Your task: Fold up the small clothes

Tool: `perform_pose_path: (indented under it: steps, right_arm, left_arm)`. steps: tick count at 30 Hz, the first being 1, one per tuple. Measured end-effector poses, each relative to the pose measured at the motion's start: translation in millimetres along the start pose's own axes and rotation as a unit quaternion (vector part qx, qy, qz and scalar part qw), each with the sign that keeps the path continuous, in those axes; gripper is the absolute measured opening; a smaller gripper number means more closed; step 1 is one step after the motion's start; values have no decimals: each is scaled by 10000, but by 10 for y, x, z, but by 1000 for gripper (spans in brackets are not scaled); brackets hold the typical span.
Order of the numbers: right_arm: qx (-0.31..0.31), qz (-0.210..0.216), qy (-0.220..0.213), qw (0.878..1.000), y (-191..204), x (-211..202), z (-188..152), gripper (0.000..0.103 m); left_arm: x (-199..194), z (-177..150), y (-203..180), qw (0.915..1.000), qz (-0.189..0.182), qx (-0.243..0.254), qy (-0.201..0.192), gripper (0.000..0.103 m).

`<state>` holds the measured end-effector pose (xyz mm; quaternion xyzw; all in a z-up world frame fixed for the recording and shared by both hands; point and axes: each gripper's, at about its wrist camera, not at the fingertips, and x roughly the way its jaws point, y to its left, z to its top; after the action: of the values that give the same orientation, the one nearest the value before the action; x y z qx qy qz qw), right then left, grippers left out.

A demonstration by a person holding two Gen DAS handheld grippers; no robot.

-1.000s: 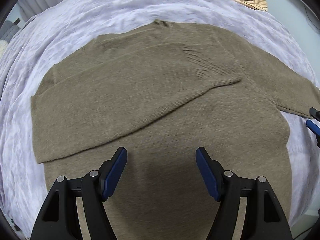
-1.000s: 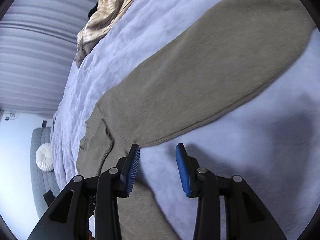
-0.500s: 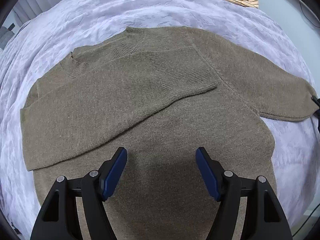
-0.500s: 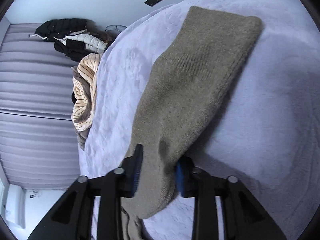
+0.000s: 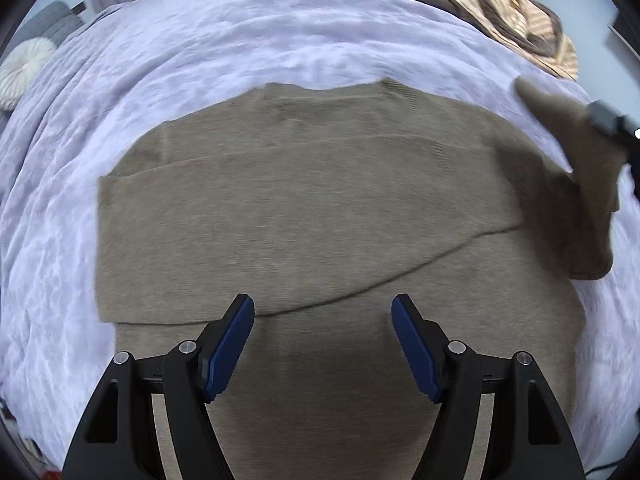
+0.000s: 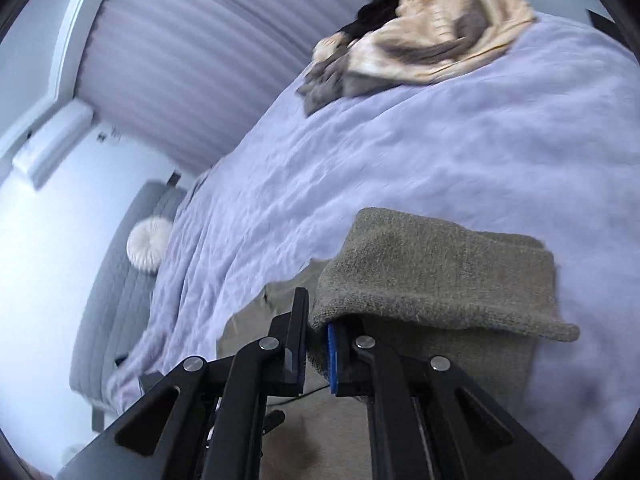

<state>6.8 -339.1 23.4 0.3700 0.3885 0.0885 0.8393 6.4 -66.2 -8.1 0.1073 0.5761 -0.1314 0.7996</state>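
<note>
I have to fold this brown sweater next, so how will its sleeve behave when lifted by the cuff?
Probably floppy: the sleeve droops over the right hand-held gripper that pinches it. Its fuzzy knit likely grips the pads rather than slipping. It probably drags the sweater little, since the body lies flat.

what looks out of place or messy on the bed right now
A crumpled striped garment lies heaped at the bed's far edge. Otherwise the sweater lies flat, one sleeve lifted in the right gripper.
</note>
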Motion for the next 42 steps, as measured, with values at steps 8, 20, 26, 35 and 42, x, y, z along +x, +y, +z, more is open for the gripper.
perform_pose_path:
  steps: [8,20,26,35,42]
  right_arm:
    - [29,-747,1448,9866,151,1235,-641,32]
    - [-736,-948,596,9910,798,1255,-290,6]
    - [-2669,-1271,1717,9397,1331,1815,-948,6]
    - [-3185,-1346,2204,9121,1299,1606,-1350,54]
    - [-329,-906,1644,9817,221,712,-1059,54]
  left_arm:
    - [-19,-252,717,9983,265,-513,-50,72]
    - [-64,-350,1432,9943,-96,-1043,-191,72]
    - [22,-277,1543,9916,-511,-1179,-126,72]
    - [339,21,1302,9745,-1815,-1296,263,72]
    - [504,275,1148,9644,-2149,-1490,397,72]
